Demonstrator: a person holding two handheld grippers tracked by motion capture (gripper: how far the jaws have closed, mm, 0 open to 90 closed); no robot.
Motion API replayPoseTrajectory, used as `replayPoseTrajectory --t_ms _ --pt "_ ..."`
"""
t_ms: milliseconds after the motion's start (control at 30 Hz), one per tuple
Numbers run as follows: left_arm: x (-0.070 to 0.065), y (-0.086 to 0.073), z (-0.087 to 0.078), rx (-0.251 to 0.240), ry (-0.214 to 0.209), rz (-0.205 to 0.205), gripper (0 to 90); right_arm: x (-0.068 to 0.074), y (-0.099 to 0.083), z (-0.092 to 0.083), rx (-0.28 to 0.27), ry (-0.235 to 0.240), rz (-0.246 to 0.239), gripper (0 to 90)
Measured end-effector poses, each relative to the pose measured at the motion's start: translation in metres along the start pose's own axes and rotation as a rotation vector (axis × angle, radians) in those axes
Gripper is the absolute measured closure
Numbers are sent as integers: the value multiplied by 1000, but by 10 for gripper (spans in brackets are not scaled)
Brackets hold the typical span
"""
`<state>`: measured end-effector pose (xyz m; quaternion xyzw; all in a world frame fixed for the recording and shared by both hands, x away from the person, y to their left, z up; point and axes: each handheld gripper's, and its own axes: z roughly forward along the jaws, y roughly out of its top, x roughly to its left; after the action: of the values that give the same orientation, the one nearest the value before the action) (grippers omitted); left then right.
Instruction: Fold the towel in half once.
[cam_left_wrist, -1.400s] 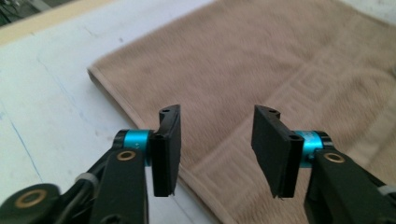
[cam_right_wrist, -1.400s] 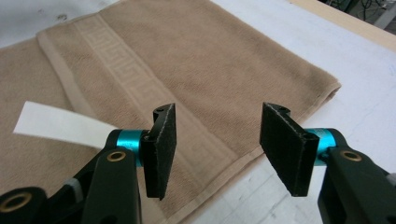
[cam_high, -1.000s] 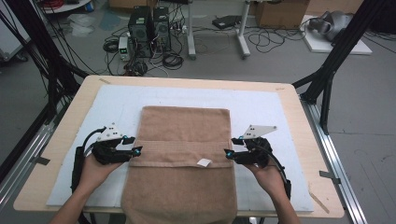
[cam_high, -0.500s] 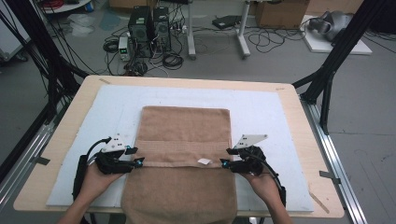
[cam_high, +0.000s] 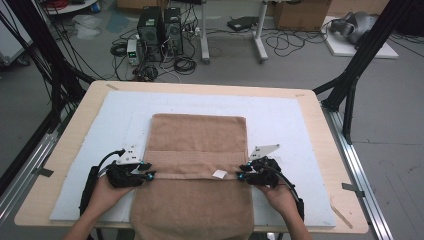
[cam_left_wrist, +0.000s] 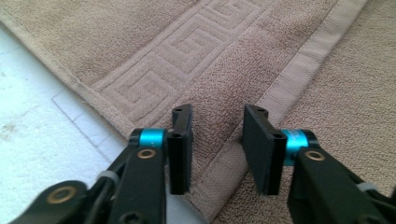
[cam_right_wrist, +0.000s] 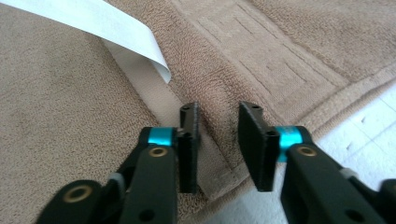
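Towel of light brown terry lies lengthwise on the white mat that covers the wooden table, its near part hanging past the table's front edge and its near end folded back so a hemmed edge runs across the middle. At the left end of that folded edge, the left gripper, held in the person's left hand, sits low over the towel's corner. In the left gripper view its jaws have just been closing and stand narrowly apart, straddling the corner of the folded layer beside the hem band; a gap is visible on each side, so the pads do not press the cloth. Just right of the fold's middle lies a small white care label. At the right end, the right gripper meets the opposite corner. Its jaws have also just been closing, stand narrow, and have the towel edge between them without clamping it, the label curling nearby.
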<state>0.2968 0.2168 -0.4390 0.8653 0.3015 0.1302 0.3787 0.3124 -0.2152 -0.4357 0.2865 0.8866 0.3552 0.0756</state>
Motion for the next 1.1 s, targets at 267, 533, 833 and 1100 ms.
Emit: replayPoseTrajectory --t_ms 267,533,833,1100 --pt "1 5 1 21 -1 9 823 -2 4 1 15 16 -17 819" --pt "3 7 -4 -3 -7 -10 852 -5 5 -2 -7 39 -4 847" --pt "4 18 -17 -38 3 1 853 -4 13 -16 -49 31 -19 848" --pt "1 24 -29 -62 7 13 852 1 20 -32 -85 22 -40 848"
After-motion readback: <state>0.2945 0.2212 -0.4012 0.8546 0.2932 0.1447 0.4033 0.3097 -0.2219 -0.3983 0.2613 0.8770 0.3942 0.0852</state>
